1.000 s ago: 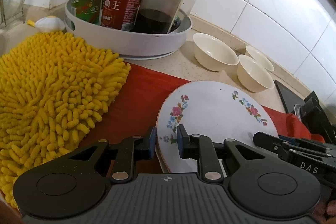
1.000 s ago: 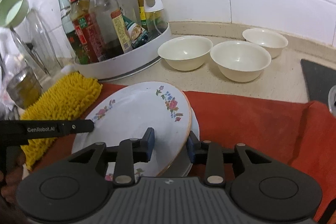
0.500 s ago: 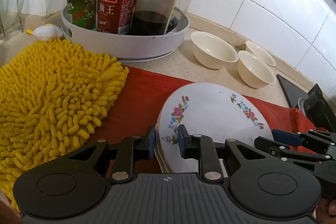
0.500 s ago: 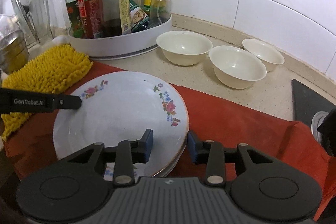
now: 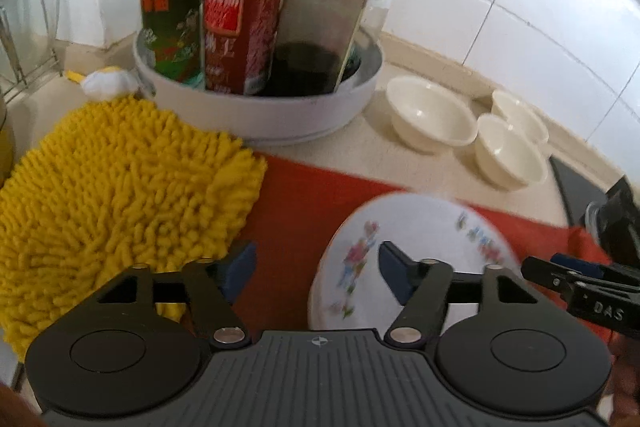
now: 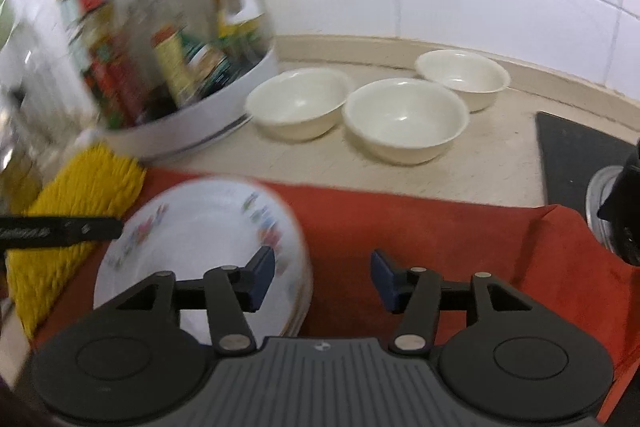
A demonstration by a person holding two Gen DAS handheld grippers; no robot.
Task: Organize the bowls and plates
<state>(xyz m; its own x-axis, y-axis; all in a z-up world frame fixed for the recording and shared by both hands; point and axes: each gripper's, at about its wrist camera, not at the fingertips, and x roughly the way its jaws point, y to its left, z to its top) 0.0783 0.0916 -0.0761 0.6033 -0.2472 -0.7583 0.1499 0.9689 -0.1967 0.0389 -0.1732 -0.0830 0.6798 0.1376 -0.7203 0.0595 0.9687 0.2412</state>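
Your right tongs (image 6: 323, 277) opening, empty; bowls (image 6: 406, 119) ahead, slightly right, likely nearer than left tongs (image 5: 316, 273), also opening, empty.

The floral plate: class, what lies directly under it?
Under the floral plate more plate rims show, stacked, all on a red cloth. The lower plates' faces and their number are covered.

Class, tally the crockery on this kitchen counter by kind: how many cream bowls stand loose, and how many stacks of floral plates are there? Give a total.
Cream bowls: 3, near bowl, middle bowl, far bowl, side by side and not nested.
Stack of floral plates: 1, on the red cloth; plates in it cannot be counted.
Total: 4
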